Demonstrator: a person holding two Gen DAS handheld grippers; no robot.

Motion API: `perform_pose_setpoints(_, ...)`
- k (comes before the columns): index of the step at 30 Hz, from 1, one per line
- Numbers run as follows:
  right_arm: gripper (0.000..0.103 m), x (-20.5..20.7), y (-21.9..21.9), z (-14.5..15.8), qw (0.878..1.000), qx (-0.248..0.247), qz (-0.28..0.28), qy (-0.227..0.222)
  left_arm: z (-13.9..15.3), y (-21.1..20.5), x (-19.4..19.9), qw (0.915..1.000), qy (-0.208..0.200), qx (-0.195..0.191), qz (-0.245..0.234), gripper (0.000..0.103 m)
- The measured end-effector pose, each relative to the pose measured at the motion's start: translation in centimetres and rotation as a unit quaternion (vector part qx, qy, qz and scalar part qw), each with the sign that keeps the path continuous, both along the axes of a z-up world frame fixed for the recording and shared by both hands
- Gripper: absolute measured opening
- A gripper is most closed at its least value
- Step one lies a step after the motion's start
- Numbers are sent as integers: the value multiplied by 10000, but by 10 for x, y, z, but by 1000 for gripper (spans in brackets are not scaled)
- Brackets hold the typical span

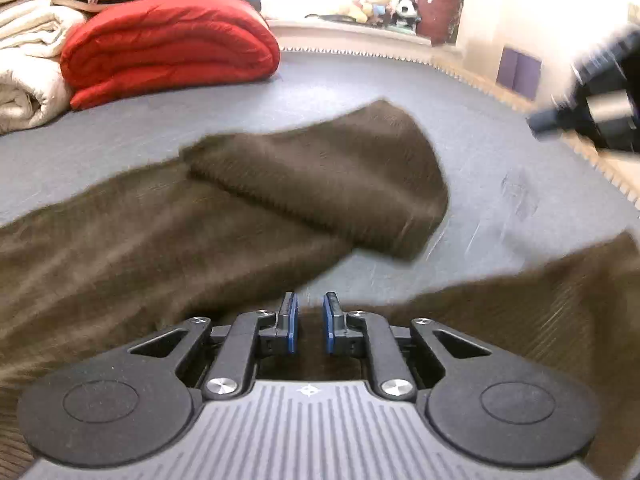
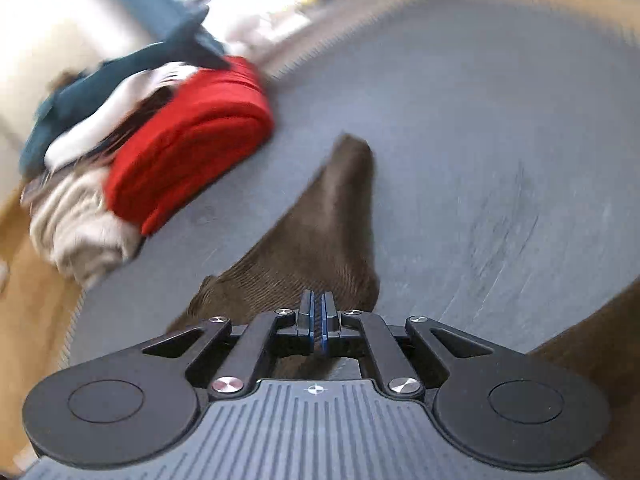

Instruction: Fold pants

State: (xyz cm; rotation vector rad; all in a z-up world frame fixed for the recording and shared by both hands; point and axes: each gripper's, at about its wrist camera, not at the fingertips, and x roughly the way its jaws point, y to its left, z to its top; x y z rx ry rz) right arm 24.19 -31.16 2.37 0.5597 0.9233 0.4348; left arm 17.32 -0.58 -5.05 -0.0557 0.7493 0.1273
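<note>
Between my left gripper (image 1: 309, 322) fingers a narrow gap, nothing pinched. Right gripper (image 2: 317, 322) shut, apparently empty. Brown pants (image 1: 200, 220) sprawl on grey mat (image 1: 500, 152), one leg doubled over. Risk: blurred fast sweep snags and undoes that fold.

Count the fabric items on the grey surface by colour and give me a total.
Brown: 1, the corduroy pants
Red: 1, the folded red quilt
Cream: 1, the cream blanket
Dark teal: 1, the teal garment on top of the pile
Total: 4 that can be told apart; the thin layers in the pile are too blurred to count.
</note>
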Motion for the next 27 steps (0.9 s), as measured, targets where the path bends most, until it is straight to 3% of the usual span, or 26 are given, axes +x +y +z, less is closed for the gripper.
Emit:
perform_pose_setpoints(1,5,13,0,-11,9997,113,-55,192,-17,-4,-6,9999,-45,144,-49,16)
perform_pose_setpoints(2,6,27,0,-24,9991,193,-114,370,-26,-14,-21,9978,-500,424,-127,16)
perform_pose_setpoints(3,6,32,1,-34,9984,245,-162,474,-28,-18,-29,9964,-601,572,-148,16)
perform_pose_setpoints(7,9,71,11,-84,9909,631,-358,1130,-30,-11,-25,9978,-550,355,-106,17)
perform_pose_setpoints(11,42,95,27,-123,9845,715,-486,1529,-30,-14,-24,9973,-541,476,-109,17)
perform_pose_setpoints(14,42,100,33,-132,9835,951,-417,1480,-30,-19,-22,9966,-527,629,-115,17)
perform_pose_setpoints(16,33,101,36,-129,9846,938,-254,1450,-30,-20,-23,9965,-521,648,-115,17)
perform_pose_setpoints(17,13,102,39,-126,9859,891,-90,1415,-30,-20,-24,9965,-522,641,-115,17)
perform_pose_setpoints(23,11,101,27,-79,9911,1143,47,675,-30,-25,-24,9955,-499,795,-114,17)
perform_pose_setpoints(27,10,98,-22,-28,9764,1949,-933,-74,-30,-26,-24,9955,-500,800,-114,17)
